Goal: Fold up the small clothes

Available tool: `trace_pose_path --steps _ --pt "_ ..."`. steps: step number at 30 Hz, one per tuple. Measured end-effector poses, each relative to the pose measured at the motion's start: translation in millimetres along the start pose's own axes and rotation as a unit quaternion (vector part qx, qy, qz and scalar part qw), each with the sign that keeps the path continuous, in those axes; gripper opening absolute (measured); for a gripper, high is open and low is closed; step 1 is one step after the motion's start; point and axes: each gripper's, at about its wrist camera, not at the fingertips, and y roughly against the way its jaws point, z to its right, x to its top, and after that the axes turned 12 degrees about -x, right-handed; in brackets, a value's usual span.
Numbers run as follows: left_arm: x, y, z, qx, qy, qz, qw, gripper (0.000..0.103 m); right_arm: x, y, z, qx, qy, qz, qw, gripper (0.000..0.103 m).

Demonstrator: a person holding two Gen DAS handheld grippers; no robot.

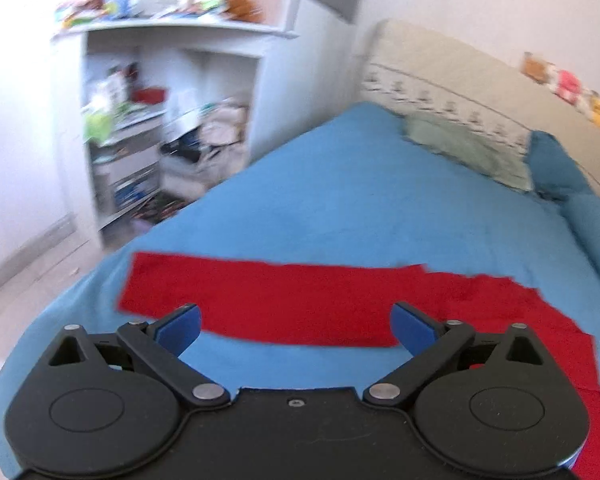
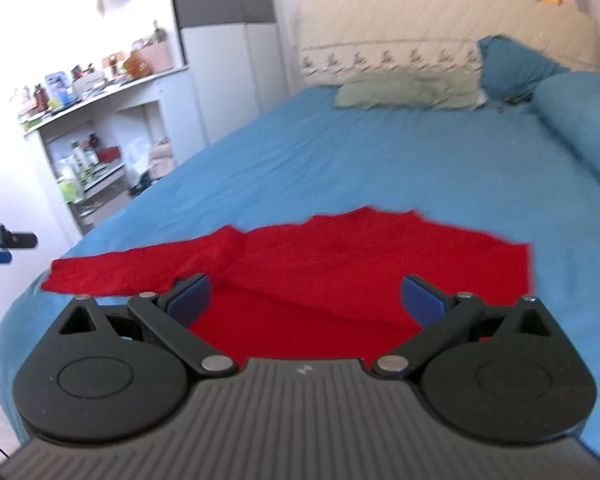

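Observation:
A small red long-sleeved garment (image 1: pixel 284 300) lies flat on the blue bed sheet (image 1: pixel 340 200), one sleeve stretched out to the left. My left gripper (image 1: pixel 296 326) is open and empty, hovering just above that sleeve. In the right wrist view the same garment (image 2: pixel 340 264) lies spread in front, body in the middle and sleeve running left. My right gripper (image 2: pixel 306 300) is open and empty above the garment's near part. The garment's near edge is hidden behind both grippers.
A green pillow (image 2: pixel 408 94) and blue pillows (image 2: pixel 512 66) lie at the beige headboard (image 2: pixel 440 20). A cluttered white shelf unit (image 1: pixel 160 128) stands left of the bed. The bed edge and floor (image 1: pixel 28 272) are to the left. The left gripper's tip (image 2: pixel 4 242) shows at the left border.

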Motion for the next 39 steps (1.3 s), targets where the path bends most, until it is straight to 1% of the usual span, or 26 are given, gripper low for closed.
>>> trace_pose_path --steps 4,5,8,9,10,11,12,14,16,17,18,20,21,22,25,29,32,36,39 --pt "-20 -20 -61 0.013 0.052 0.007 0.9986 0.087 -15 -31 -33 0.008 0.001 -0.011 1.000 0.103" --pt "-25 -26 -74 0.011 0.068 0.009 0.9976 0.086 -19 -40 -40 0.006 0.003 -0.014 1.000 0.103" --pt "-36 -42 -103 -0.002 0.106 0.013 0.9943 0.076 -28 -61 -56 0.010 0.007 -0.027 1.000 0.103" --pt "-40 -49 -110 -0.006 0.115 0.012 0.9933 0.071 -31 -68 -59 0.009 0.008 -0.031 0.999 0.103" --pt "-41 -54 -115 -0.009 0.121 0.013 0.9925 0.067 -33 -74 -64 0.010 0.009 -0.035 0.999 0.103" --pt "-43 -59 -120 -0.013 0.128 0.015 0.9916 0.065 -35 -79 -68 0.011 0.011 -0.037 0.999 0.103" --pt "-43 -64 -123 -0.013 0.131 0.019 0.9911 0.061 -37 -84 -71 0.011 0.013 -0.039 0.999 0.103" --pt "-42 -72 -126 -0.013 0.136 0.027 0.9903 0.057 -40 -94 -78 0.008 0.021 -0.043 0.999 0.103" --pt "-36 -82 -130 -0.010 0.142 0.032 0.9893 0.049 -43 -101 -82 0.008 0.027 -0.045 0.999 0.103" --pt "-33 -87 -133 -0.006 0.146 0.033 0.9888 0.047 -45 -105 -83 0.009 0.029 -0.046 0.998 0.103" --pt "-31 -91 -136 -0.002 0.151 0.036 0.9878 0.040 -46 -108 -85 0.009 0.030 -0.047 0.998 0.103" --pt "-27 -97 -140 0.007 0.161 0.040 0.9861 0.033 -49 -114 -88 0.011 0.030 -0.050 0.998 0.103" --pt "-25 -100 -142 0.013 0.163 0.039 0.9857 0.023 -51 -116 -88 0.013 0.029 -0.052 0.998 0.103" --pt "-24 -102 -143 0.019 0.166 0.040 0.9851 0.015 -52 -118 -88 0.013 0.027 -0.053 0.998 0.103" --pt "-22 -104 -146 0.024 0.171 0.040 0.9841 0.008 -56 -122 -87 0.014 0.021 -0.058 0.998 0.103" --pt "-18 -103 -138 0.037 0.146 0.038 0.9878 0.006 -57 -122 -84 0.015 0.016 -0.060 0.998 0.103" --pt "-13 -98 -129 0.040 0.137 0.044 0.9889 0.006 -55 -121 -80 0.010 0.017 -0.057 0.998 0.103" --pt "3 -92 -102 0.026 0.105 0.052 0.9928 0.005 -50 -115 -70 -0.002 0.021 -0.050 0.999 0.103" --pt "18 -86 -63 0.001 0.067 0.060 0.9959 0.005 -45 -109 -57 -0.007 0.011 -0.045 0.999 0.103"
